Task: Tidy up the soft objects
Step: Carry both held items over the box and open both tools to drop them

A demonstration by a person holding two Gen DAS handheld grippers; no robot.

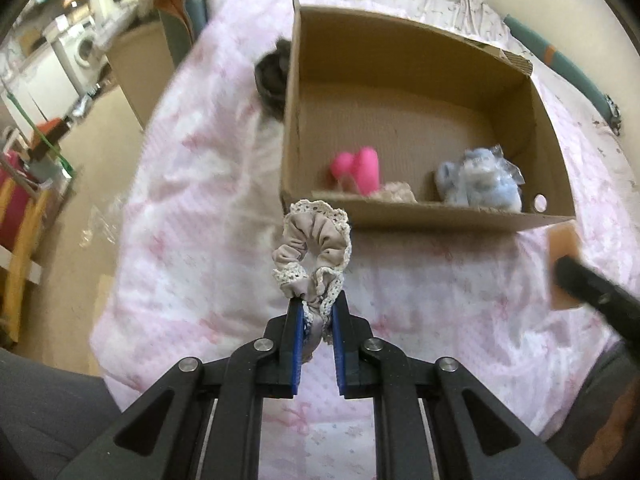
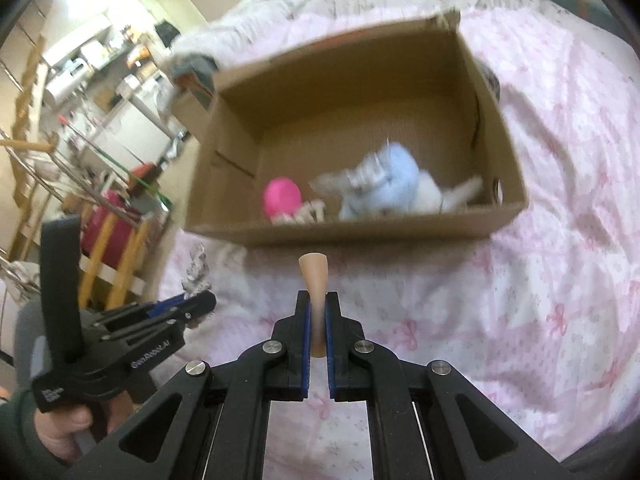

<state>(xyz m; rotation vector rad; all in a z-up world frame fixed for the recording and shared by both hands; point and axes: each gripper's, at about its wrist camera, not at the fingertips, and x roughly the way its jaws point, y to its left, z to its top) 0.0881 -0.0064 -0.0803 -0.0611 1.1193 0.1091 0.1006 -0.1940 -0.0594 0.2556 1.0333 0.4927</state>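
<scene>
My left gripper (image 1: 316,304) is shut on a beige scrunchie with lace trim (image 1: 314,254), held above the pink bedspread just in front of the open cardboard box (image 1: 400,212). My right gripper (image 2: 318,300) is shut on a thin peach sponge pad (image 2: 313,276), seen edge-on, also in front of the box (image 2: 340,236). Inside the box lie a pink plush (image 1: 358,170), a cream lace item (image 1: 396,192) and a light blue plush toy (image 1: 476,180). The left gripper with the scrunchie (image 2: 196,274) shows at the left of the right wrist view.
The box stands on a bed with a pink patterned cover (image 1: 420,280). A dark fuzzy object (image 1: 272,76) lies against the box's left outer wall. The bed's left edge drops to the floor, with a wooden rack (image 2: 108,248) and shelves beyond.
</scene>
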